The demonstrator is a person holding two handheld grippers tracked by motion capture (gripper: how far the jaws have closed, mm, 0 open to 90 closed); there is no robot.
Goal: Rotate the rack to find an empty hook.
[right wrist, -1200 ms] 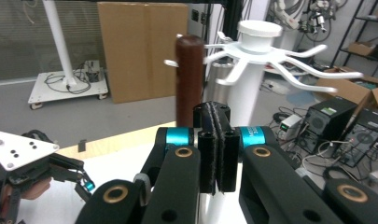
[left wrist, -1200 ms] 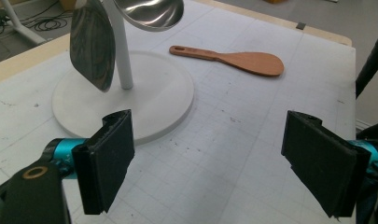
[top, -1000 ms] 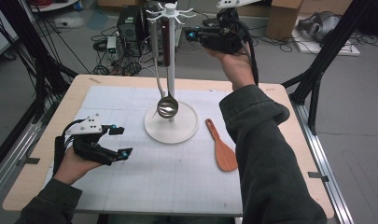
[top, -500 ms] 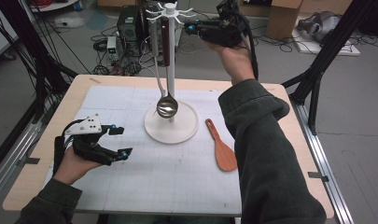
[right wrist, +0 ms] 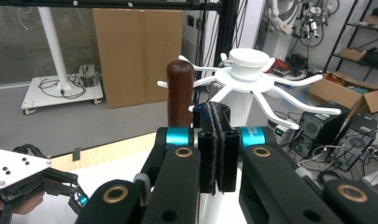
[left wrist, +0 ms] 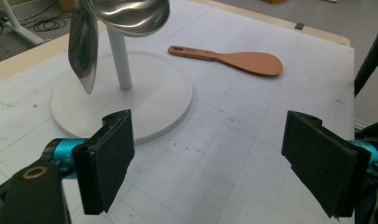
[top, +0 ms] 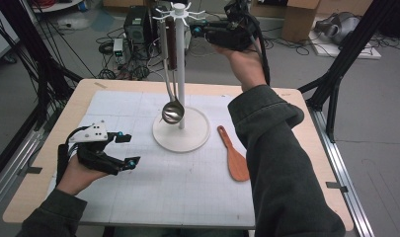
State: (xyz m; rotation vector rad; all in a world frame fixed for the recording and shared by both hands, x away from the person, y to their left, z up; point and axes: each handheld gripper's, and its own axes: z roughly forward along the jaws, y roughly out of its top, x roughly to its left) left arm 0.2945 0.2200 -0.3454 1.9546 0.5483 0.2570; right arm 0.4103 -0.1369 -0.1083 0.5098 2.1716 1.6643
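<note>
Utensil stand (top: 180,129) at the centre of the bench (top: 89,96), its white post topped by a ring of hooks (right wrist: 245,74). The right gripper (top: 201,30) is raised level with those hooks, jaws pressed together with nothing between them, just beside the brown wooden handle (right wrist: 179,95) that hangs there; judged from this, it is placed to work on the hanging utensils. The left gripper (top: 126,149) rests low over the bench, jaws wide apart and empty, apparently waiting clear of the stand. A ladle (top: 173,111) hangs down the post, its bowl above the round base; a wooden rice paddle (top: 233,155) lies flat on the bench to the right of the base, apart from it. The right gripper view resolves the closed pads (right wrist: 224,140) and the hooks' spread; the left gripper view shows the ladle bowl (left wrist: 130,16) from beneath, a steel blade (left wrist: 84,44) beside it, and the paddle's hanging hole
</note>
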